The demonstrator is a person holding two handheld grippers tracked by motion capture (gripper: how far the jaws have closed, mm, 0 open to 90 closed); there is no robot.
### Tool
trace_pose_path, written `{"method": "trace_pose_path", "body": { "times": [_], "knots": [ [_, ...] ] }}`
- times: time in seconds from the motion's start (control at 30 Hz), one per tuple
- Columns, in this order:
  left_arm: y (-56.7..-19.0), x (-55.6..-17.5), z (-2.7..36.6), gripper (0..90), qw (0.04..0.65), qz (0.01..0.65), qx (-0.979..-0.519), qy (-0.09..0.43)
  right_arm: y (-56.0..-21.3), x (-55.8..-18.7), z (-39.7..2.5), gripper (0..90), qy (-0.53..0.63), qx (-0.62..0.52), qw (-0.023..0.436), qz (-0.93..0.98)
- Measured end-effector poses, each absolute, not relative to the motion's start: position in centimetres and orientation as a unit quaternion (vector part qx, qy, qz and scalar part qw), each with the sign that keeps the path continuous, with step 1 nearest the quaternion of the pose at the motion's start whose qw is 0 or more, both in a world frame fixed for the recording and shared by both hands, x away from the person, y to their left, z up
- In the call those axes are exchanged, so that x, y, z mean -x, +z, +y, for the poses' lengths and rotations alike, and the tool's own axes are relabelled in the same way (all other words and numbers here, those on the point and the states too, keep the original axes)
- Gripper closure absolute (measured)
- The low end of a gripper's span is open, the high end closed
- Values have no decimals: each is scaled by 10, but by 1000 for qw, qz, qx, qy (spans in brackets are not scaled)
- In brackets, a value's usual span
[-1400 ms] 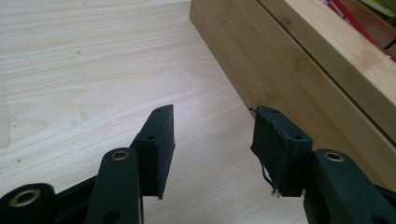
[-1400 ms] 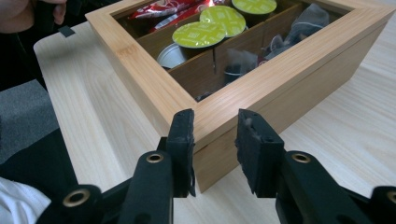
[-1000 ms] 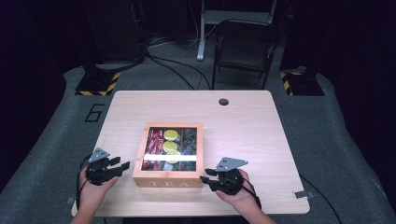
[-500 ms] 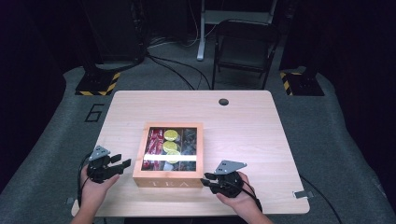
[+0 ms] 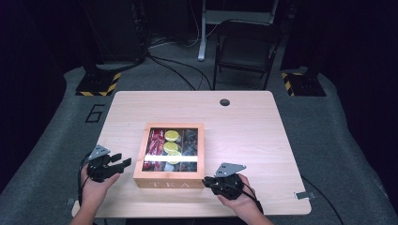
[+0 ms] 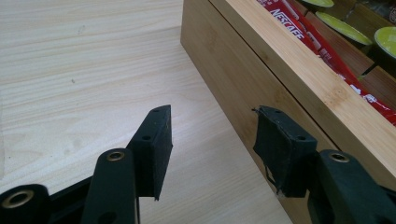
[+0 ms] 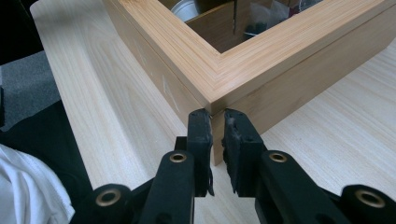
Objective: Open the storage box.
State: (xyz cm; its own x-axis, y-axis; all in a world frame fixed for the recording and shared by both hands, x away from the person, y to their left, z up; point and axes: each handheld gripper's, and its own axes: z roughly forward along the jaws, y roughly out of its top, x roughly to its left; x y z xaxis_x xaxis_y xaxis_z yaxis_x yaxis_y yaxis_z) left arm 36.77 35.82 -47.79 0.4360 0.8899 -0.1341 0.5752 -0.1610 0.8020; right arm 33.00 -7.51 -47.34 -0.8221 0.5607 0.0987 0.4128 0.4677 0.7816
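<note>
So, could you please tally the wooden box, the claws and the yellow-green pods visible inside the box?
Wooden tea box: 1
Claws, left claw and right claw: 2
Yellow-green pods: 3
Total: 6

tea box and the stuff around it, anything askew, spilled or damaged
Nothing spilled or askew: the tea box sits square on the table, contents inside. Only oddity: the left gripper pads look frayed at their edges.
</note>
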Motion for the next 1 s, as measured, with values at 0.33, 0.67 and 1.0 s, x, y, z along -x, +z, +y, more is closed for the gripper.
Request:
{"method": "trace_pose_path", "body": {
  "times": [0.33, 0.67, 1.0],
  "knots": [
    [-477, -367, 357, 462, 418, 492, -739, 190, -472, -329, -73, 797, 430, -287, 93, 851],
    [-465, -356, 357, 462, 436, 487, -731, 197, -468, -330, -73, 801, 435, -288, 86, 849],
    [-452, -339, 354, 468, 441, 469, -738, 205, -462, -336, -69, 803, 448, -287, 80, 843]
  ]
}}
